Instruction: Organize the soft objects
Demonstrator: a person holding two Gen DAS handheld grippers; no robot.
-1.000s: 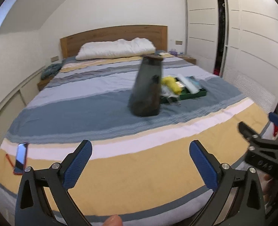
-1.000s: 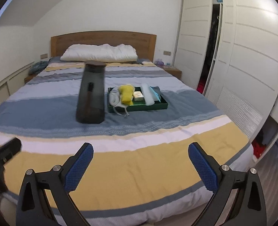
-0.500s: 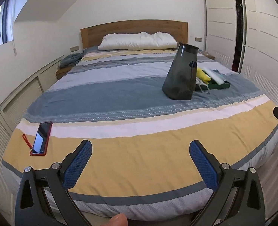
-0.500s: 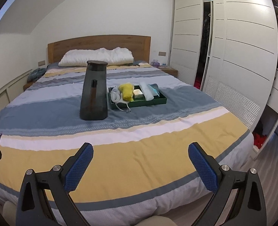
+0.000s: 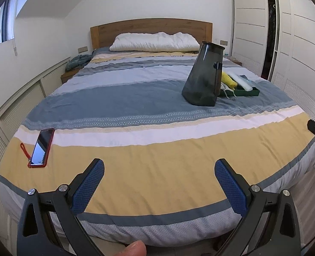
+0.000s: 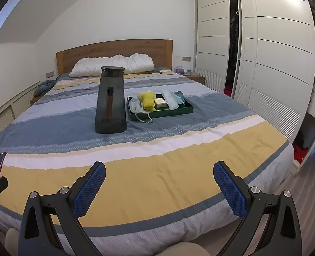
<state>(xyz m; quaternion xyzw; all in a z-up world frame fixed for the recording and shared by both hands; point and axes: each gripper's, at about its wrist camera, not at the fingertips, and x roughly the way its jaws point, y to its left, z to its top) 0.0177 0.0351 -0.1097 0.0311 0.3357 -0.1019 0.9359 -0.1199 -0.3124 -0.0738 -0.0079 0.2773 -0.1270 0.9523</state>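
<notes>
A dark green tray lies on the striped bed and holds a yellow soft item, a grey cloth, a small pale box and a white roll. The tray also shows in the left wrist view, partly hidden by a tall dark smoky bin. The bin stands upright left of the tray. My left gripper and right gripper are both open and empty, held off the foot of the bed, far from the tray.
A phone in a red case lies on the bed's near left corner. A white pillow rests against the wooden headboard. White wardrobes line the right wall. Low cabinets run along the left wall.
Both grippers have pulled back from the bed and the left one has swung left, so the bin and tray look farther off and the phone is in fuller view. Both stay open.
</notes>
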